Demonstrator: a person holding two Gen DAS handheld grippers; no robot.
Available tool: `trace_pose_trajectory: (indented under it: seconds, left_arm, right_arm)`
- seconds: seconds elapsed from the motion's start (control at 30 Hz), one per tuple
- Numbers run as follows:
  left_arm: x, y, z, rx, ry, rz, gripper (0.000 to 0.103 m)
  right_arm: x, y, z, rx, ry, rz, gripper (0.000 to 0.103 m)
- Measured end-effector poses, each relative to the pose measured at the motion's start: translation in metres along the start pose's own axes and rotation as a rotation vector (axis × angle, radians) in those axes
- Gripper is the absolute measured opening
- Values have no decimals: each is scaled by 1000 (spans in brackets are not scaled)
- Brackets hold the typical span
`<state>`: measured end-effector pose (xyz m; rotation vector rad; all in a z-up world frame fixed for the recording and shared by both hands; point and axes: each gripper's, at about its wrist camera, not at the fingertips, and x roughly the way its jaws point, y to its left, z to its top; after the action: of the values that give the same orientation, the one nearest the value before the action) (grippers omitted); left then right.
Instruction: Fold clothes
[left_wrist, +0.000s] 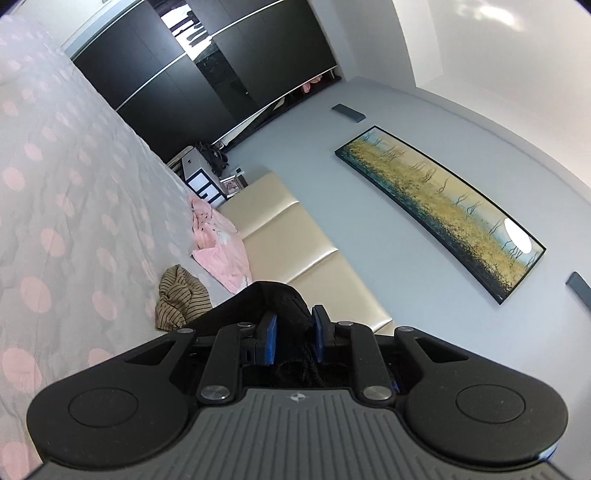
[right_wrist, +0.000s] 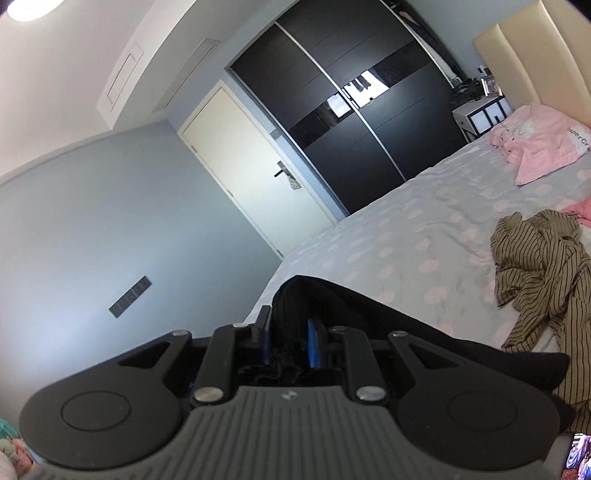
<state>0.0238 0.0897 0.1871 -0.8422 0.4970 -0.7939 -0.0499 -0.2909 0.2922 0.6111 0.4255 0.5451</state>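
Dotted bedding filled the right of the frame. Left gripper and right gripper were each closed on the black garment. Even tension was judged necessary for a straight fold.

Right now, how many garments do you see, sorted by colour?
Black: 1, black garment held by left gripper and right gripper
Striped olive: 1, striped shirt on the bed
Pink: 1, pink garment near the headboard
Total: 3
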Motion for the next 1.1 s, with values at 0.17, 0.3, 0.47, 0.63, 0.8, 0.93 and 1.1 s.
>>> trace_pose_trajectory:
  seconds: [0.17, 0.3, 0.47, 0.63, 0.8, 0.93, 1.1]
  left_arm:
    - [31, 15, 16, -4, -6, 66, 17]
    - [53, 26, 35, 35, -43, 115, 17]
    - [76, 27, 63, 127, -103, 152, 17]
    - [66, 2, 80, 224, -164, 83, 17]
    - [50, 8, 61, 239, -77, 99, 17]
    - [45, 38, 22, 180, 81, 187, 16]
    - [28, 83, -38, 42, 260, 266, 17]
  right_arm:
    - [45, -27, 13, 21, 3, -23, 20]
    - [84, -41, 27, -25, -11, -35, 20]
    - [128, -52, 45, -79, -72, -42, 20]
    - [130, -42, 64, -132, -148, 45, 21]
    - [120, -41, 50, -171, -54, 27, 21]
    - [115, -61, 7, -138, 79, -41, 21]
    - [99, -94, -67, -42, 254, -108, 21]
